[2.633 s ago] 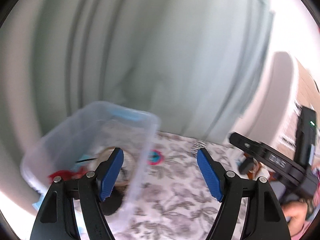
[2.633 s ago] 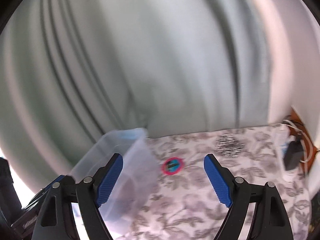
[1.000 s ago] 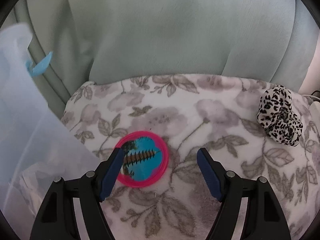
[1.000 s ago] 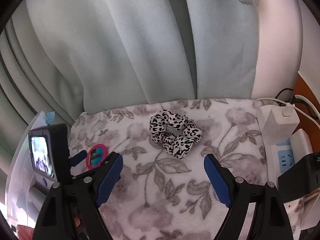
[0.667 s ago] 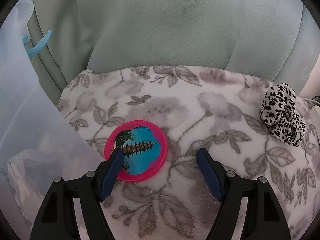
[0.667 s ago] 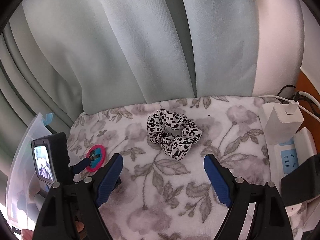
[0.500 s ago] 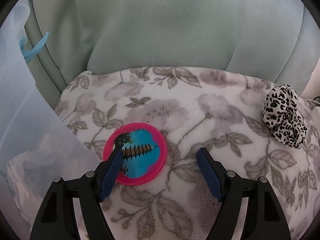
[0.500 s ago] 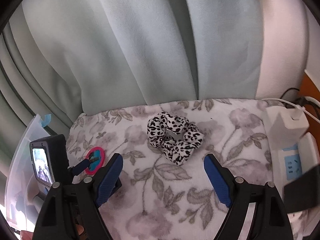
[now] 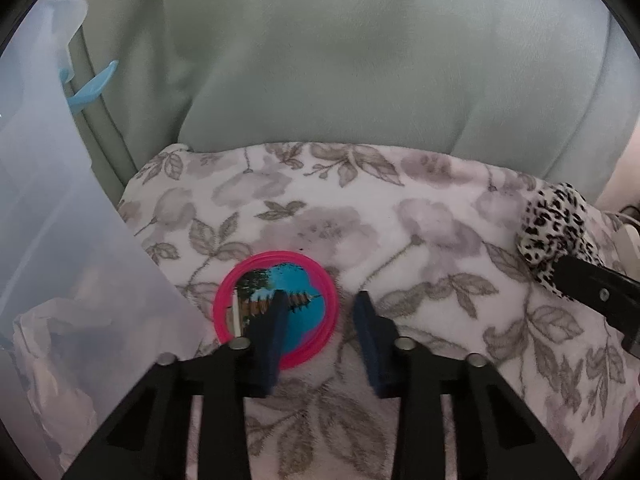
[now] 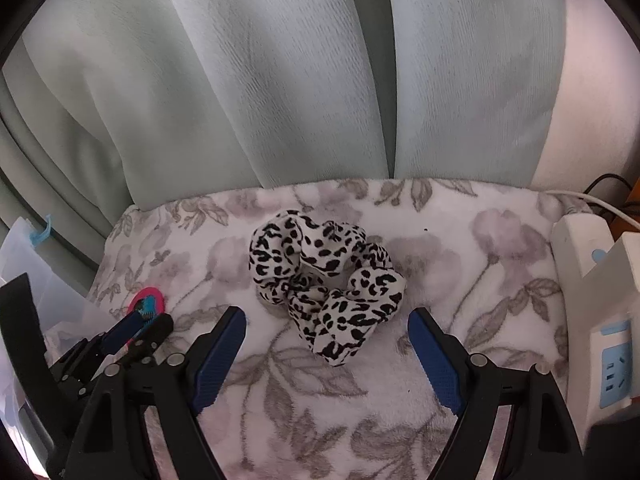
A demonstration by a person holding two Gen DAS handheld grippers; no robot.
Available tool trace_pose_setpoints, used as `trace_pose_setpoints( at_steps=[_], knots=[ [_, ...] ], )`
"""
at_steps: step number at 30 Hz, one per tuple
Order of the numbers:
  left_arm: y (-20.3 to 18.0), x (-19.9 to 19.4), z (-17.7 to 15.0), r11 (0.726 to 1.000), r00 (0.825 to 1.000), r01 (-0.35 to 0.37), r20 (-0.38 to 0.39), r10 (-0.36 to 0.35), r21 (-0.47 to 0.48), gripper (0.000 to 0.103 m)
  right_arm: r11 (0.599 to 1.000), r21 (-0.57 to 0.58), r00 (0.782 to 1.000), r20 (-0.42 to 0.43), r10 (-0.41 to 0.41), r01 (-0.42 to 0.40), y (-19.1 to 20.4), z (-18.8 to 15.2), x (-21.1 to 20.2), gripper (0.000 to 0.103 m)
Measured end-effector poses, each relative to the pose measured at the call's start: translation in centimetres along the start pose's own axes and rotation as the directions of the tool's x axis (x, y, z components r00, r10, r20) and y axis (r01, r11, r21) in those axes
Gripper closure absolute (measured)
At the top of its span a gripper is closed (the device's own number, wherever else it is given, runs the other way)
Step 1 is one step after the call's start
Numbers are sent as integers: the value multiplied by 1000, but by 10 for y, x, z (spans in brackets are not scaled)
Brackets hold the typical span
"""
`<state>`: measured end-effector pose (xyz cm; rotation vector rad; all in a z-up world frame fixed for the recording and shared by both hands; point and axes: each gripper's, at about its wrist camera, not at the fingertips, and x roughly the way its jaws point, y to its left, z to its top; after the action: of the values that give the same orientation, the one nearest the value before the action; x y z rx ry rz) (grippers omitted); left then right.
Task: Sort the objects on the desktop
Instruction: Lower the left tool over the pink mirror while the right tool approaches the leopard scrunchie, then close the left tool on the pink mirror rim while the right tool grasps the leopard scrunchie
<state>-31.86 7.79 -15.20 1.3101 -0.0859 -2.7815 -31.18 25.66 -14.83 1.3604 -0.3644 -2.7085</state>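
Observation:
A round pink-rimmed mirror [image 9: 308, 322] lies on the floral blanket [image 9: 420, 240], and it also shows small in the right wrist view [image 10: 146, 300]. My left gripper [image 9: 320, 312] is low over it with its jaws closing: one pad covers the mirror's middle and the other stands just outside its right rim, so the rim is between them. A black-and-white spotted scrunchie [image 10: 320, 268] lies farther right, at the frame's edge in the left wrist view [image 9: 556, 224]. My right gripper [image 10: 326, 314] stands open just short of the scrunchie, its pads either side of the near end.
A clear plastic bin [image 9: 60, 220] with a blue latch stands at the left, close to the mirror. A white power strip [image 10: 580, 256] with plugs and cables lies at the blanket's right edge. Pale green curtains [image 10: 280, 80] hang right behind the blanket.
The left jaws have narrowed over the mirror's right half, and the hand has stayed in place. The right gripper has come forward and down towards the scrunchie, still wide open.

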Motion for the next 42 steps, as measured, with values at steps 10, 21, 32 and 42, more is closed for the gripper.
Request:
trace_pose_setpoints(
  at_steps=[10,21,32,42],
  knots=[
    [-13,-16,-12,997,999,-36,35,33,74,79,1000,0,1000,-11,-1,1,-6,-1,-1,17],
    [7,-13,-17,995,995,-96,2,96,9,41,1000,0,1000,-21,-6,5,-6,-4,-1,17],
    [3,-1,-7,993,993,-113,-50,111,-39,30,1000,-19,999,-34,2,-3,1,-5,-1,17],
    [8,-3,-11,980,984,-160,-93,150,-117,24,999,-43,999,-42,12,-14,6,-8,0,17]
  ],
)
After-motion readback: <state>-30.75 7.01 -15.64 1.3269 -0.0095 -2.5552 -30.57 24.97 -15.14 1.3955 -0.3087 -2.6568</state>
